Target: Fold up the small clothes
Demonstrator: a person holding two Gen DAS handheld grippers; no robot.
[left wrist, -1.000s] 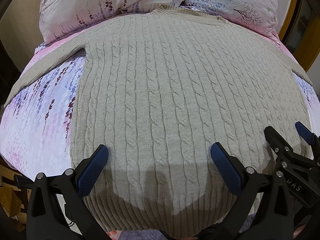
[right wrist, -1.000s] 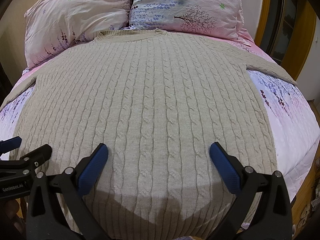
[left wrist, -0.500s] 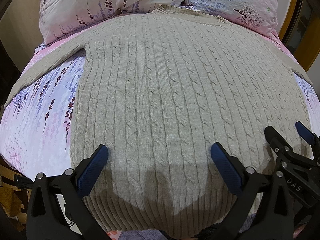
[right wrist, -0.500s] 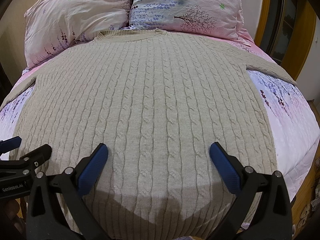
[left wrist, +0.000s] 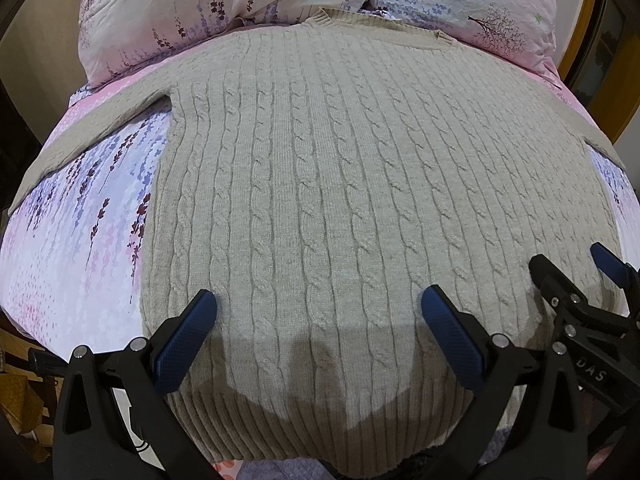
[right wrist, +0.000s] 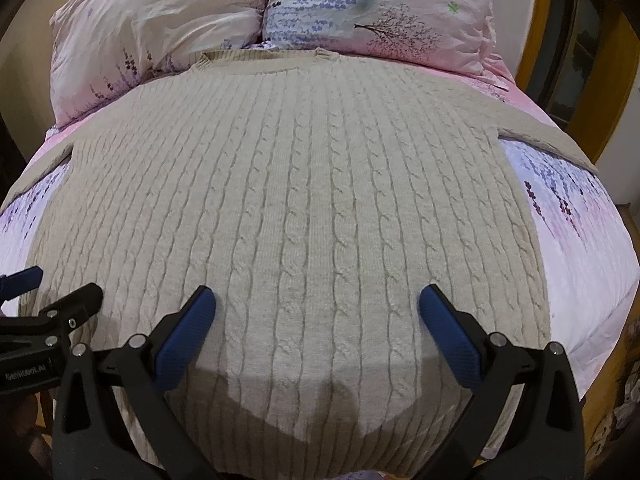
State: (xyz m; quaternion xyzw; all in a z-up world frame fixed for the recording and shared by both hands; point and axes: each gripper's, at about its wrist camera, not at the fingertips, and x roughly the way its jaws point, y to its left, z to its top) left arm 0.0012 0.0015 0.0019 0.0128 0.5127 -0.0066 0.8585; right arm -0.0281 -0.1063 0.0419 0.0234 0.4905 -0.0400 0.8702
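Sweater (left wrist: 360, 200) lies flat on the bed (left wrist: 80, 240), collar at 12 o'clock, hem at 6. Two pillows (right wrist: 160, 20) sit behind the collar. Left hand-held gripper (left wrist: 318, 316) and right hand-held gripper (right wrist: 316, 312) hover side by side above the hem.

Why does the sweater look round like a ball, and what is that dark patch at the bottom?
Left wrist view: the fisheye lens bulges the flat sweater; the dark patch is shadow below the open left gripper. Right wrist view: same bulge, same shadow beneath the open right gripper.
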